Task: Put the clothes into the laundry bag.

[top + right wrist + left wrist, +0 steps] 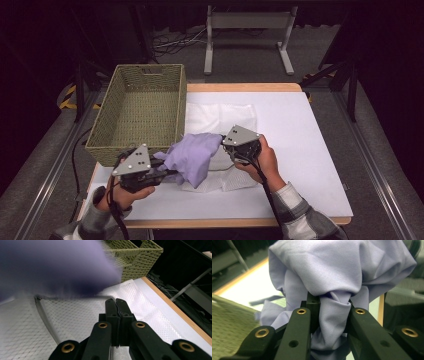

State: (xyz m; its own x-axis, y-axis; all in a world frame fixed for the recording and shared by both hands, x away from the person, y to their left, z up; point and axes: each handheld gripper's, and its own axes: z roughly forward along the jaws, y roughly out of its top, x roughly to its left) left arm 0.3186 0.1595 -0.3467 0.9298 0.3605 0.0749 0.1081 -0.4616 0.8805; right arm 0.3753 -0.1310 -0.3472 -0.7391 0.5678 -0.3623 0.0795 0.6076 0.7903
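Nearest the high camera are my two forearms in grey plaid sleeves, coming in over the near edge of the table (310, 150). My left gripper (159, 172) sits at the near left, just in front of the basket (107, 145), and its jaws are clenched on a bunched fold of the cloth (192, 155); in the left gripper view the lilac cloth (337, 272) is pinched between the two black jaws and billows out above them. The cloth hangs lifted between my hands, near the middle of the table's near half, just right of the basket's near right corner and above the mesh bag (220, 117). My right gripper (223, 137) is to the right of the cloth, its tip at the cloth's upper right edge; in the right gripper view its jaws are pressed tight together with nothing seen between them, and the cloth (50, 267) is a blurred lilac mass just beyond them. Below those jaws lies the white mesh bag (82, 312), flat on the table, with the woven basket (135, 260) at the far side. Beyond the table stands a grey metal frame (247, 30) on the floor.
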